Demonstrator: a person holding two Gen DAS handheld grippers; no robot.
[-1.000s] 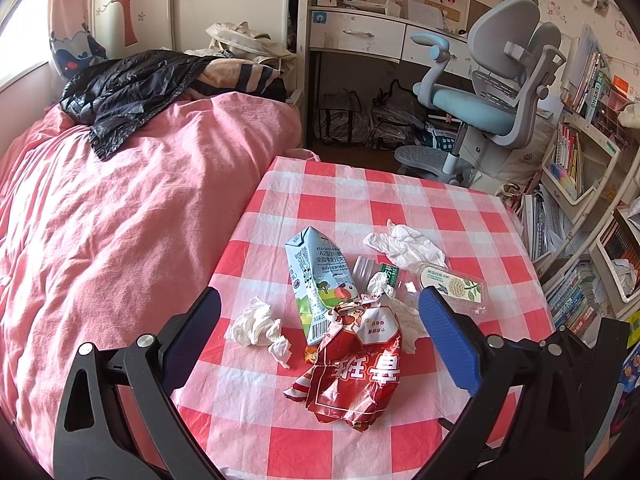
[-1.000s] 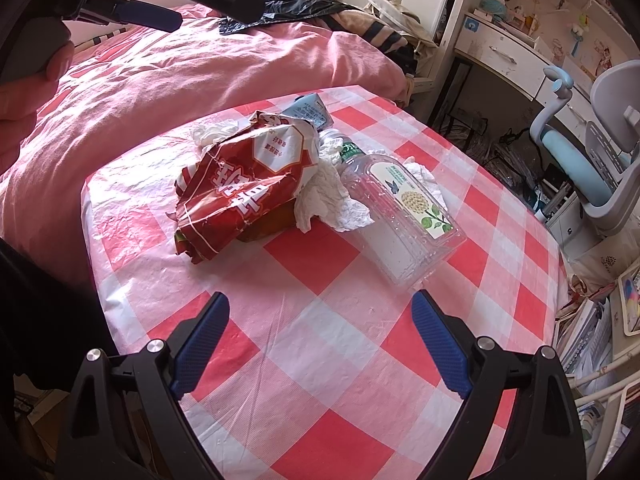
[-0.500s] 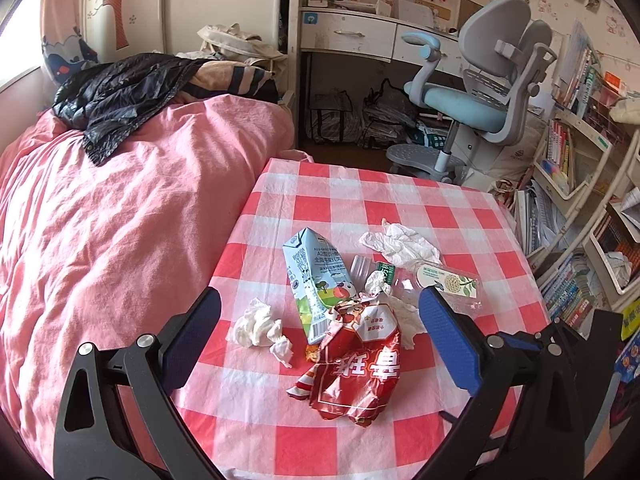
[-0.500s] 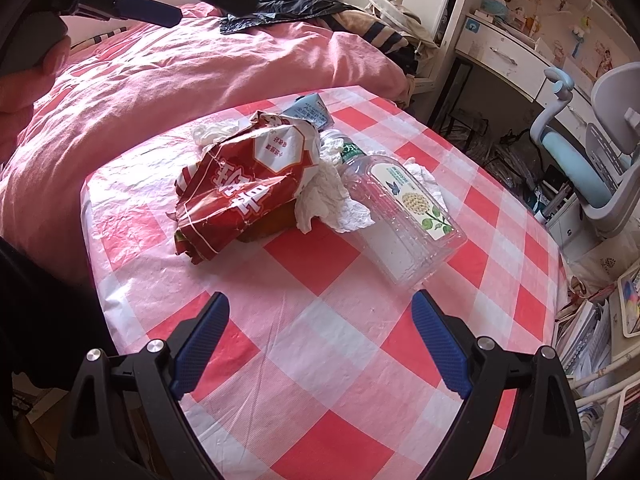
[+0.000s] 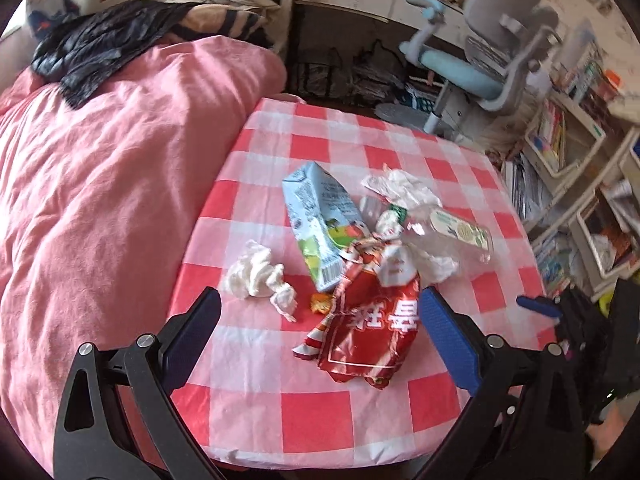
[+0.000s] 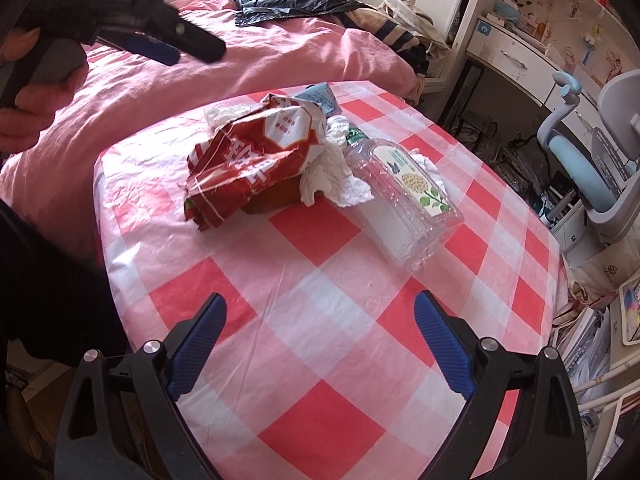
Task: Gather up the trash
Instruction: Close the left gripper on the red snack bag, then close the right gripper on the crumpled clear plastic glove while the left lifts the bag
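You're hovering both grippers, left gripper [image 5: 320, 316] and right gripper [image 6: 318, 340], fingers apart and gripping nothing. Nothing's looking collected yet: red wrapper [image 5: 370, 320], carton [image 5: 316, 224], bottle [image 6: 404, 196] and tissues [image 5: 256, 274] are lying mid-table [image 6: 320, 412].

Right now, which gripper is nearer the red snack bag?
Left. The left gripper hangs right over the red bag, jaws wide to either side of it. The right gripper is open and short of it, over bare cloth.
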